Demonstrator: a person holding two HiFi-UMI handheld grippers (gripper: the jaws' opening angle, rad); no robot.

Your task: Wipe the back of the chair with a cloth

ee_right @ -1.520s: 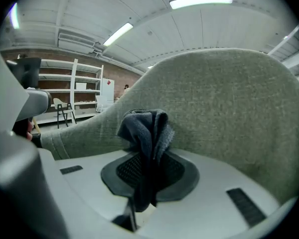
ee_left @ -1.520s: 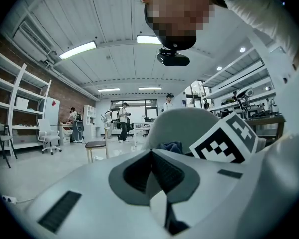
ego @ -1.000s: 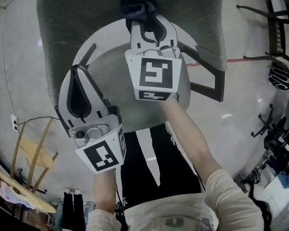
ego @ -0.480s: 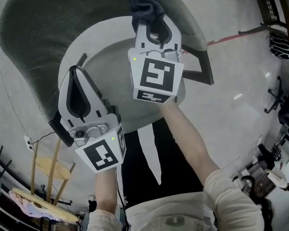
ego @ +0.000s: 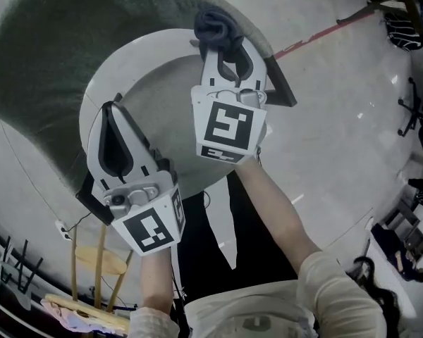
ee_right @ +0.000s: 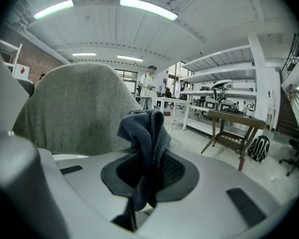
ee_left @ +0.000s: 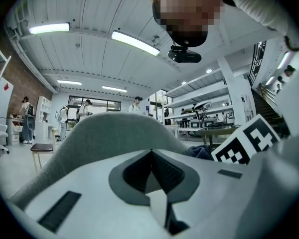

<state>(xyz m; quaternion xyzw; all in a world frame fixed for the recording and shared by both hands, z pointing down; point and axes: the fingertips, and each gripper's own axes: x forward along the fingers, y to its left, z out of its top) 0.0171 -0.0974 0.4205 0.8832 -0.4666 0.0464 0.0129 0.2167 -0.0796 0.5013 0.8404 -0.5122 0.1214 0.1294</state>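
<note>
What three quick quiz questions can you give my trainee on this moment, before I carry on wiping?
1. True or false: the left gripper holds the cloth.
2. Which fits the right gripper? A: fingers open, empty. B: fingers shut on the cloth. C: fingers shut, empty.
3. Fill in: the chair back is covered in ___ fabric.

Key: 1 false, since its fingers are together with nothing between them; 2 B; 3 grey.
</note>
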